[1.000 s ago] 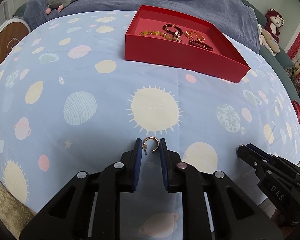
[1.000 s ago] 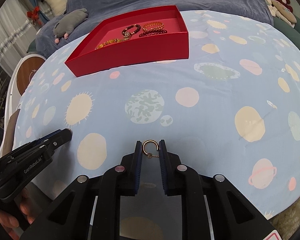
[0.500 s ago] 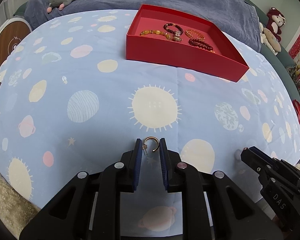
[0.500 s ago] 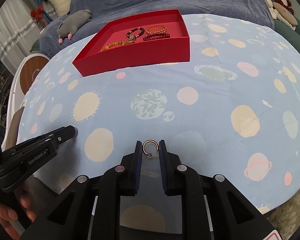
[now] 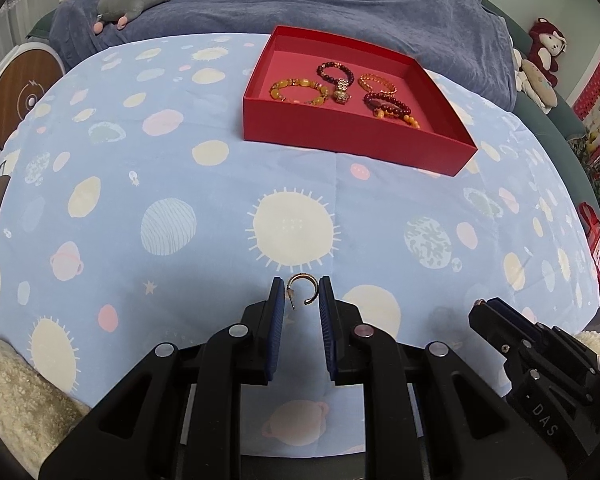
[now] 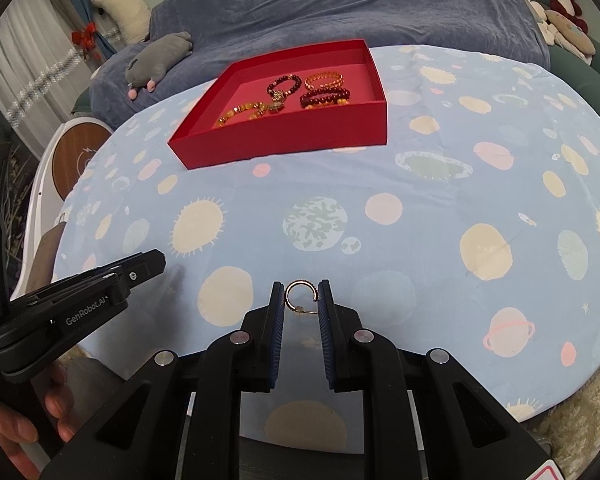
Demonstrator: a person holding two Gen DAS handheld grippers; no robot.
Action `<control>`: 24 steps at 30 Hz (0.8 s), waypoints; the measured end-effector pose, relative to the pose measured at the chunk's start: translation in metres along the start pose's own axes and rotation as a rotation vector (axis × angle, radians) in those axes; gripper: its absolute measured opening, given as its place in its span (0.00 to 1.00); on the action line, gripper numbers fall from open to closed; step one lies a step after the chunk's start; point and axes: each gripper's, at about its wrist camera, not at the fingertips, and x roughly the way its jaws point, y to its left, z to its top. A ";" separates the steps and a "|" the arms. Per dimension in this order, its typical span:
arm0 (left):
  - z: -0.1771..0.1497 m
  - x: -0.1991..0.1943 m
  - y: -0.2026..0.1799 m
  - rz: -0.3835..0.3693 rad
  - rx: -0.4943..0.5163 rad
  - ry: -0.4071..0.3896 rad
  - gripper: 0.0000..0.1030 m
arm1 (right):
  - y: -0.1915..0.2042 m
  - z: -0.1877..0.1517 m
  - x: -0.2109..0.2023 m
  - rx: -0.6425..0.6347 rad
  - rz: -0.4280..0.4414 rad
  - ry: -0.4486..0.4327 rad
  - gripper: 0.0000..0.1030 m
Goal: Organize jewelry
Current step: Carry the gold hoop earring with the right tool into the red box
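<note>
Left gripper (image 5: 301, 294) and right gripper (image 6: 301, 295) each clamp a gold hoop earring (image 5: 301, 289) between closed fingers, both well short of the red tray (image 5: 352, 142) holding beaded bracelets (image 5: 298, 90).

**Both tools pinched shut, side by side**

The left tool (image 5: 301, 294) points steeply down, its blue pads closed on a small hoop earring (image 5: 302, 289). The right tool (image 6: 301, 295) is tilted the same way, gripping a second hoop earring (image 6: 299, 294). They sit near each other, apart. Fingers (image 6: 56, 404) of the person's left hand wrap its handle.
</note>
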 end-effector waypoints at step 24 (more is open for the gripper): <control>0.082 -0.003 -0.018 -0.042 -0.011 -0.081 0.17 | 0.003 0.093 0.001 -0.026 0.025 -0.128 0.16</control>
